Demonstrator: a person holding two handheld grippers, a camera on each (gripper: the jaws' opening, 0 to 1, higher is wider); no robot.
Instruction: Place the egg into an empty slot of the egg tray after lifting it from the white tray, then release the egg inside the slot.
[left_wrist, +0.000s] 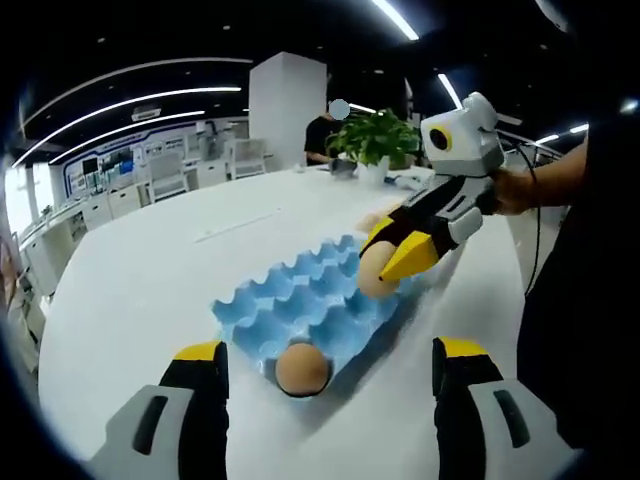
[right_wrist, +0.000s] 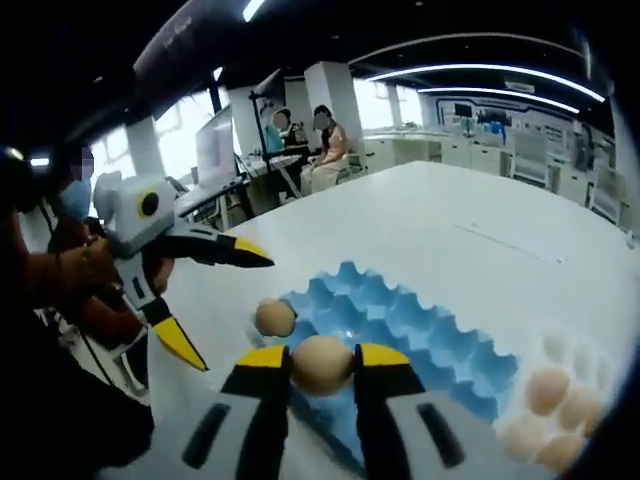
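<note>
Yellow-tipped jaws of the right gripper (right_wrist: 322, 368) are squeezed shut on a smooth tan egg (right_wrist: 322, 364). This egg hangs just above the edge of the bumpy blue egg tray (right_wrist: 420, 330). From the left gripper view, the right gripper (left_wrist: 395, 258) comes in from the right, and its egg (left_wrist: 373, 268) sits over the far side of the blue tray (left_wrist: 300, 295).

The left gripper (left_wrist: 325, 395) has its jaws spread wide apart and holds nothing. It waits near the close end of the blue tray. In the right gripper view, the left gripper (right_wrist: 215, 300) shows with its jaws wide open too.

One more brown egg (left_wrist: 301, 368) already rests in a cup at the corner of the blue tray. More pale eggs (right_wrist: 550, 405) lie in a white tray (right_wrist: 560, 350) just beside the blue one. Everything sits on a big white desk (left_wrist: 180, 260).

I think the step now is to lower the egg into an empty cup. To do it well, line the egg up right over the middle of a cup, not over a ridge. Go down slowly until the egg touches the bottom. Then open the jaws gently so it does not roll or crack.

A hand (left_wrist: 515, 190) holds the right gripper from behind, pointing it down at a slant toward the tray.
</note>
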